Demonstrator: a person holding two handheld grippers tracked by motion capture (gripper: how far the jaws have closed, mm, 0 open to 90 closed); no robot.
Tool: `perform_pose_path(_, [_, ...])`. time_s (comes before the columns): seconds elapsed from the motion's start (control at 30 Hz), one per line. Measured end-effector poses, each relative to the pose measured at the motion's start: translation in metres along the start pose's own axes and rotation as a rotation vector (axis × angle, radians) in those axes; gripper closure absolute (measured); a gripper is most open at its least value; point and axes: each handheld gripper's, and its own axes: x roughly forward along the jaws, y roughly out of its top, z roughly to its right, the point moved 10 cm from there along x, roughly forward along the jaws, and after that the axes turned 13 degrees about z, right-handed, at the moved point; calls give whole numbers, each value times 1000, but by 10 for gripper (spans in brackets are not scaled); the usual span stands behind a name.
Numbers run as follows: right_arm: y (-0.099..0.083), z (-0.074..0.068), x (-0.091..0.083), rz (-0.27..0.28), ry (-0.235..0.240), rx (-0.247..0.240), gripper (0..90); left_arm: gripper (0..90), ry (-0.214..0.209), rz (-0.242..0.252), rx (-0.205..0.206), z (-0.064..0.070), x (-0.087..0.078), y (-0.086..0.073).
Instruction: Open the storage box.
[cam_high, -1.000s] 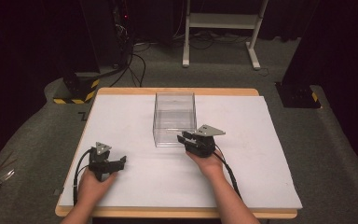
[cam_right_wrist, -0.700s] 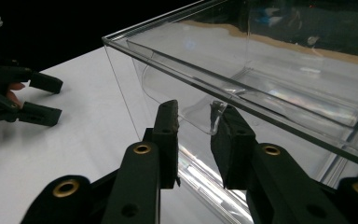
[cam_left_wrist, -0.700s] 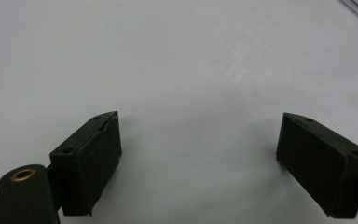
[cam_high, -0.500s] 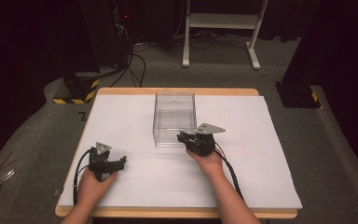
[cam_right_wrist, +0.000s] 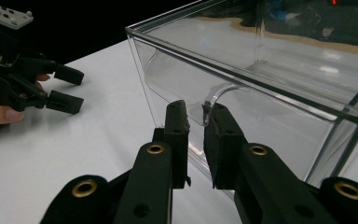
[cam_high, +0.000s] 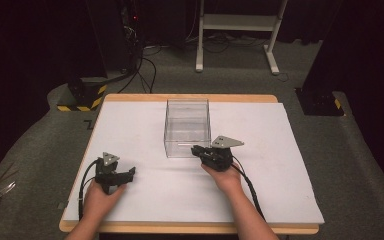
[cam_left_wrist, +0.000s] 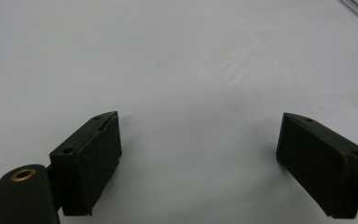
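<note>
High view puts a clear plastic box (cam_high: 187,127) at the centre of the white table (cam_high: 290,190). At its lower right corner sits the right gripper (cam_high: 198,150), jaws nearly together on the box's clear handle (cam_right_wrist: 214,100) (right gripper view). At lower left, the left gripper (cam_high: 128,173) rests on bare table with its 2 jaws spread wide.
</note>
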Motion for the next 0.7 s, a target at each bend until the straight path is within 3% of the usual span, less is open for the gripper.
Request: perform_pose_path(0.7, [-8,-21,-21,3,47,2,820,141,0,0,1,0,0,0])
